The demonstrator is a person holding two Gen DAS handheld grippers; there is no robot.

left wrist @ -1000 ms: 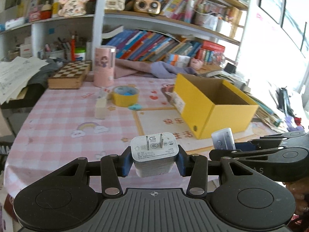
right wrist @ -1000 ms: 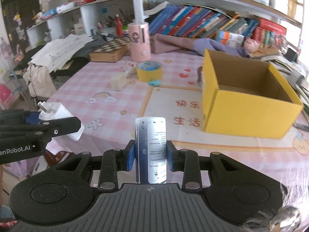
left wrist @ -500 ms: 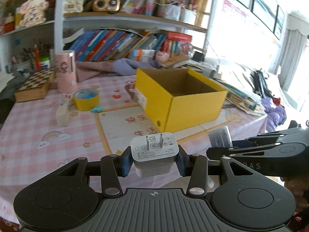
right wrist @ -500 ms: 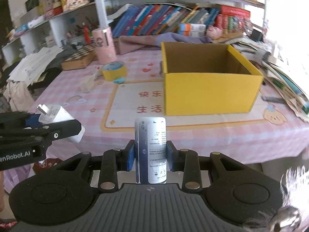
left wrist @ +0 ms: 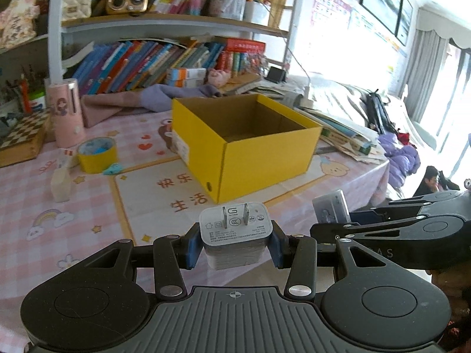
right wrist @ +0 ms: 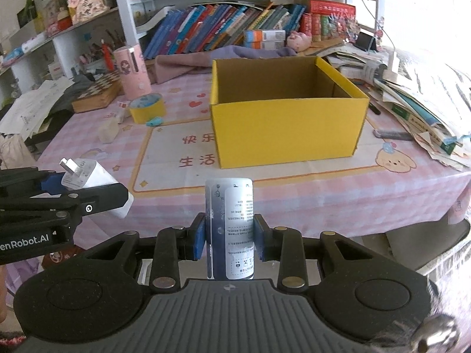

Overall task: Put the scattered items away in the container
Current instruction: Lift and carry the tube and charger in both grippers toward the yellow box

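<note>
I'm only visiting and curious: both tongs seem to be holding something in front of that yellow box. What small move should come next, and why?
Probably carry both forward until they hang over the open yellow box. The left tongs grip a white charger plug and the right tongs a small blue-and-white bottle, yet both are short of the table edge, with the box farther back. Letting go now would likely drop them outside.

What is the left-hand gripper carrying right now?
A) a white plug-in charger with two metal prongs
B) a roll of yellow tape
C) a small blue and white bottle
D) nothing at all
A: in the left wrist view the left gripper has its blue pads pressed on either side of a white charger, prongs facing up; the bottle sits in the right gripper instead.
</note>
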